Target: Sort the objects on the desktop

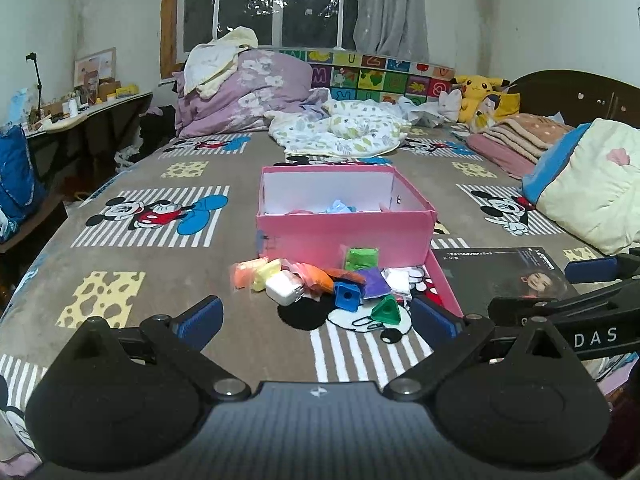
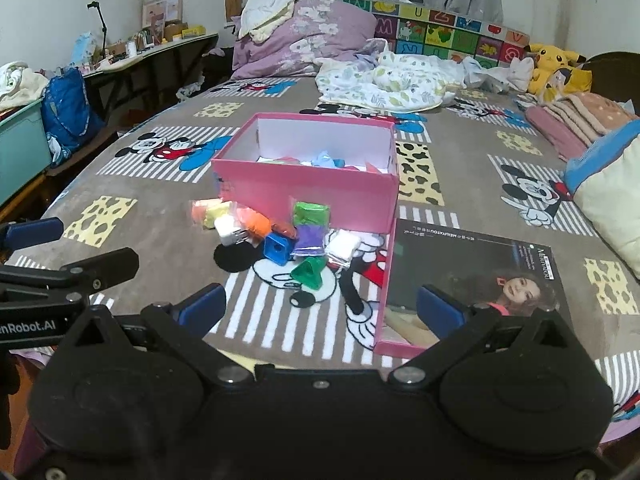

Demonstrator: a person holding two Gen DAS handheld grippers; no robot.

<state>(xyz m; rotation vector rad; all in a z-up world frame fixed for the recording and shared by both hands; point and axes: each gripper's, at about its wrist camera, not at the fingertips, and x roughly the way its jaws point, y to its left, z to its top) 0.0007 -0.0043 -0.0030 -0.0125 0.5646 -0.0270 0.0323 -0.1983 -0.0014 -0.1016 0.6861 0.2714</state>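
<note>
A pink box (image 1: 344,236) (image 2: 304,190) stands open on the bed, with some light blue and pink items inside. In front of it lies a pile of small things: clay packets in orange, yellow, green (image 1: 361,258) (image 2: 311,213) and purple (image 2: 307,240), a white cube (image 1: 283,287) (image 2: 229,230), a blue square block (image 1: 346,296) (image 2: 277,249) and a green triangular block (image 1: 386,311) (image 2: 309,273). My left gripper (image 1: 316,318) is open just short of the pile. My right gripper (image 2: 320,304) is open too, nearer the green triangle, with nothing between its fingers.
The box's pink lid (image 2: 472,280) (image 1: 500,276) lies flat to the right of the pile, showing a printed picture. Bedding, pillows (image 2: 612,196) and a yellow plush toy (image 2: 556,64) crowd the far and right sides. A cluttered desk (image 2: 160,48) stands left of the bed.
</note>
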